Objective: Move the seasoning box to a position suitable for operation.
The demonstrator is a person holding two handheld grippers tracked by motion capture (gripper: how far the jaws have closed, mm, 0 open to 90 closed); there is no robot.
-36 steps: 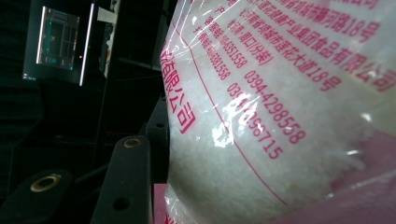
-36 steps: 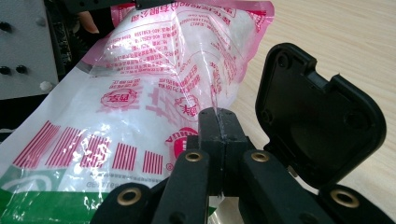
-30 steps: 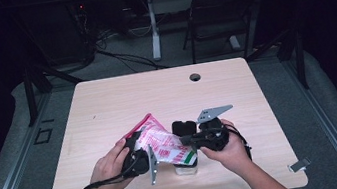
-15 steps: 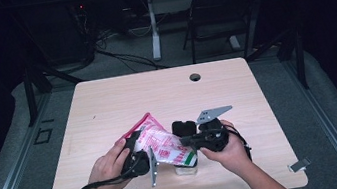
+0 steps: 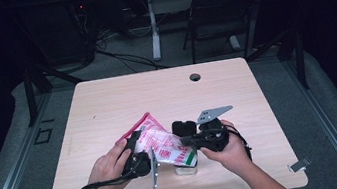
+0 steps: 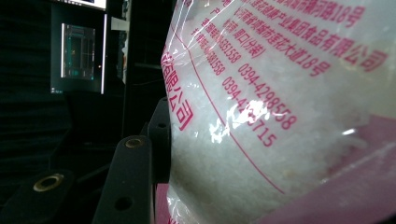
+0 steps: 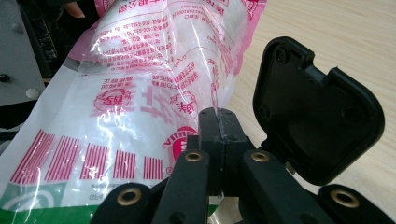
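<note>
Two grippers share one clear plastic bag of white grains with pink-red print (image 5: 161,143), held over near edge of pale wooden table (image 5: 107,103). Left gripper (image 5: 137,154) clamps bag's pink-edged end, grain bulging against jaw. Right gripper (image 7: 218,122) jaws pressed together, pinching bag's film. Small clear container (image 5: 186,167) sits under bag's lower end.

In my left gripper view the bag (image 6: 289,116) runs off the top, right and bottom edges; it hides one of my jaws, so I cannot tell how they stand; the small print (image 6: 261,100) is partly lost in glare; in the high view the bag covers most of the jar (image 5: 186,167); my forearms are cut off at the bottom edge.
</note>
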